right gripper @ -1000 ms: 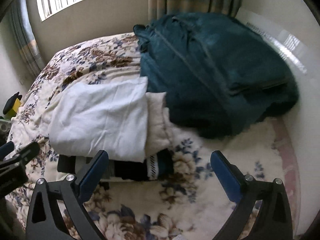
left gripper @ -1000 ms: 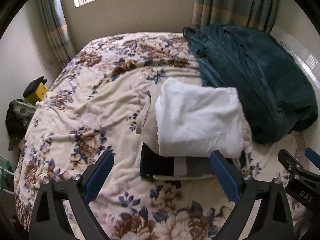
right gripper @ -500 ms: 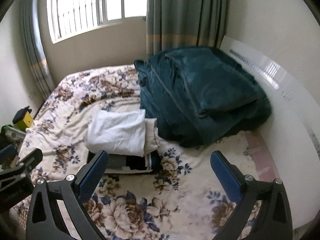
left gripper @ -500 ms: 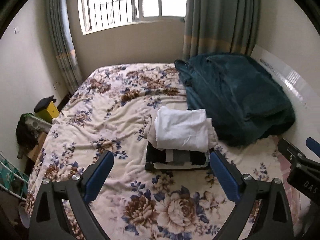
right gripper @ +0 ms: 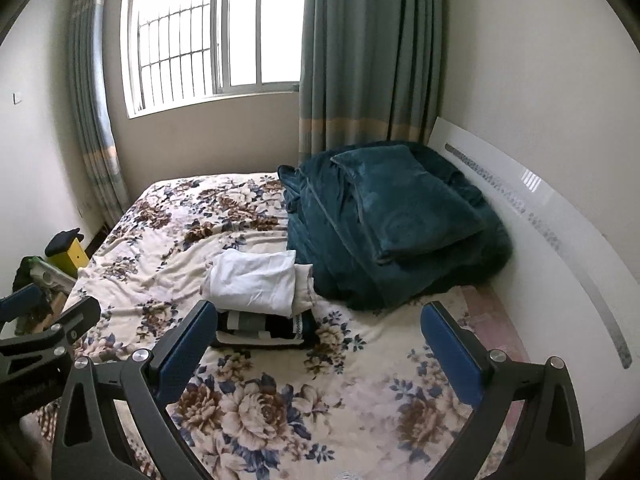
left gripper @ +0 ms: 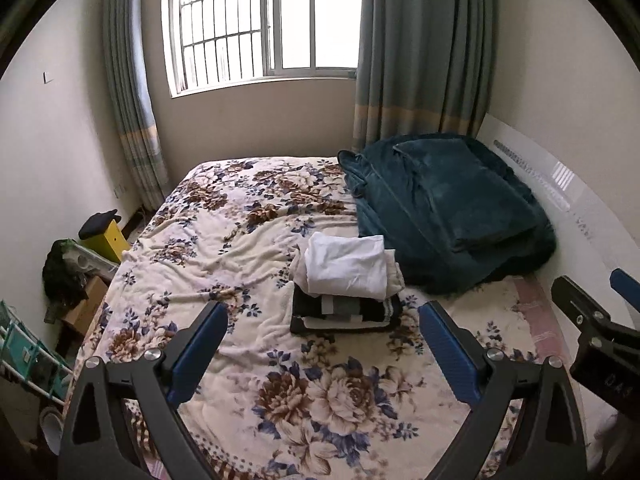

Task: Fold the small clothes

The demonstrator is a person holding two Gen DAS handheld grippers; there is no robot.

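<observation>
1. A stack of folded clothes sits on the flowered bedspread, toward the headboard side of the bed and touching the foot of a heap of dark green blanket.
2. A white garment tops the stack, with a cream piece under it and dark and grey folded pieces below.
3. The left gripper hangs above the near edge of the bed, its blue-padded fingers spread wide and holding nothing.
4. The right gripper hangs beside it, fingers equally wide and empty, well apart from the stack.
5. The left wrist view alone shows a green rack and a cardboard box on the floor by the bed's far-side edge; the right gripper's black frame enters at that view's right border.
6. The right wrist view alone takes in the long run of the white headboard, and the left gripper's frame at its left border.
7. Both views show the barred window, grey-green curtains and a yellow box with a dark cap on it.
</observation>
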